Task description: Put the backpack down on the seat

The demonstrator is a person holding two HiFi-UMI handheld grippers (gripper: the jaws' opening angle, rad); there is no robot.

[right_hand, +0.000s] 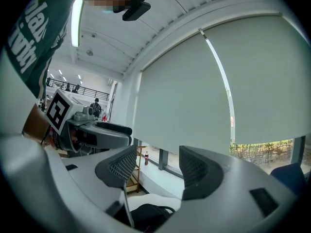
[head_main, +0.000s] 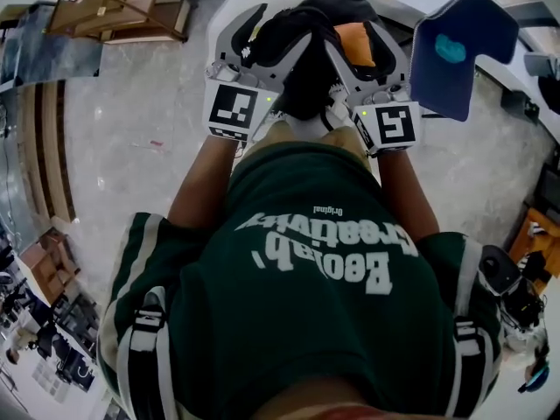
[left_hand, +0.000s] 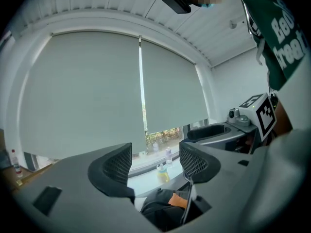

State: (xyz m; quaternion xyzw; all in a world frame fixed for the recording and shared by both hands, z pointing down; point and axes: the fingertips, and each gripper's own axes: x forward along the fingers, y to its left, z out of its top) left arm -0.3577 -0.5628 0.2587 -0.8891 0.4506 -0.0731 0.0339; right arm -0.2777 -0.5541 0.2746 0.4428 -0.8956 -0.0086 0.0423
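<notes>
A black backpack [head_main: 306, 55] with an orange patch [head_main: 357, 44] lies on a white seat [head_main: 229, 7] straight ahead of me. My left gripper [head_main: 254, 38] hovers at its left side and my right gripper [head_main: 372, 49] at its right side. In the left gripper view the left gripper [left_hand: 155, 164] is open, with nothing between its jaws and the backpack [left_hand: 163, 210] below them. The right gripper [right_hand: 156, 166] is likewise open above the backpack [right_hand: 146, 216] and the seat [right_hand: 151, 198].
A dark blue chair back [head_main: 459, 46] stands to the right of the seat. Wooden furniture [head_main: 114, 7] sits at the far left on the pale floor. Behind the seat runs a window ledge with small bottles [left_hand: 163, 171]. Equipment lies on the floor at right [head_main: 512, 296].
</notes>
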